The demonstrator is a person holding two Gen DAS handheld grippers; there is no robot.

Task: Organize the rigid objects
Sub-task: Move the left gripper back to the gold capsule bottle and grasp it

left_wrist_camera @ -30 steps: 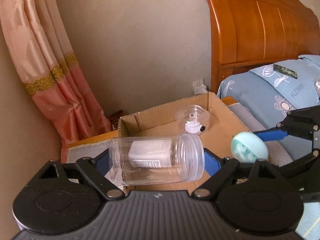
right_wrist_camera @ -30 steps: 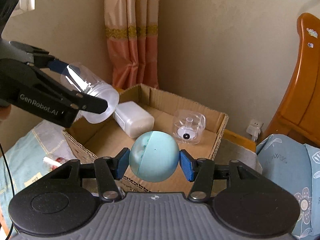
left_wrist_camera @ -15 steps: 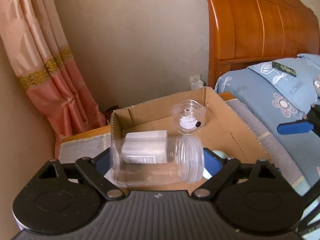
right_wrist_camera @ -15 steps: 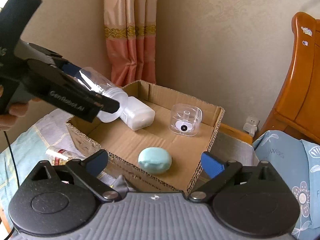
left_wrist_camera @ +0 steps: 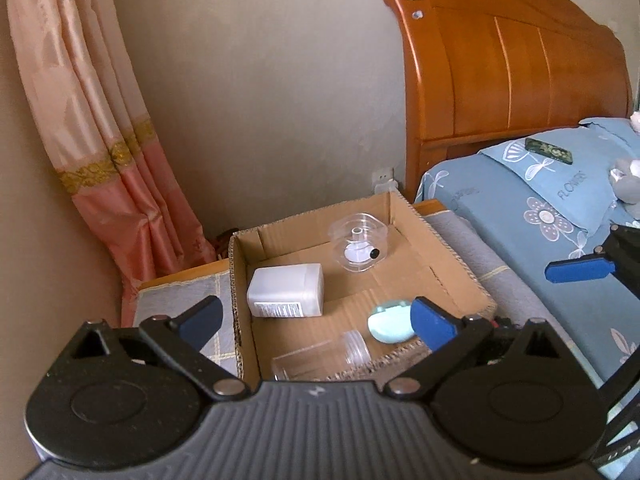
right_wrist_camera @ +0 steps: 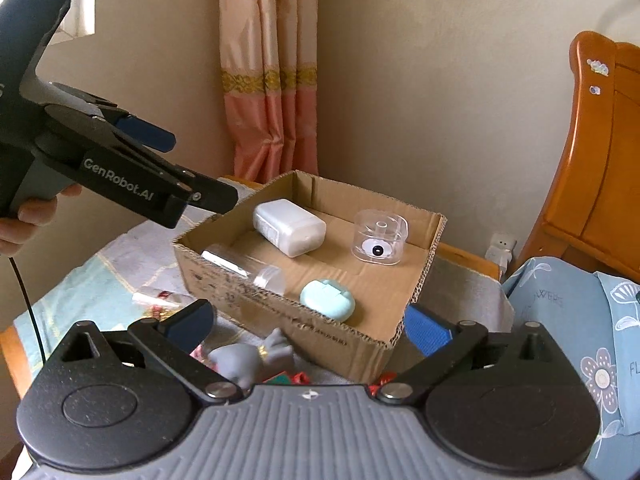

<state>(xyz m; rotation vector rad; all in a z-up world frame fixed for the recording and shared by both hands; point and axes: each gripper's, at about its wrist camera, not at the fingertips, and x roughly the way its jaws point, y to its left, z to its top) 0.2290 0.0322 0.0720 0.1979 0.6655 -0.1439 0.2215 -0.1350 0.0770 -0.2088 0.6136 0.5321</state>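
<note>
The cardboard box (right_wrist_camera: pixel 304 322) at the centre of the right wrist view holds four light, stiff plastic things. The clear jar (right_wrist_camera: pixel 244 266) lies on its side along the near-left wall; it looks slippery and is best pinched across its ribbed neck. The mint-green case (right_wrist_camera: pixel 328 300) at the box's lower middle is smooth and rounded, so grip its flat faces. Behind sit a white bottle (right_wrist_camera: pixel 290 227) and a clear round container (right_wrist_camera: pixel 380 242).

The left gripper (left_wrist_camera: pixel 316 316) jaws have just been opening and stand wide, nothing between them. The right gripper (right_wrist_camera: pixel 308 328) jaws also gape, holding nothing.
</note>
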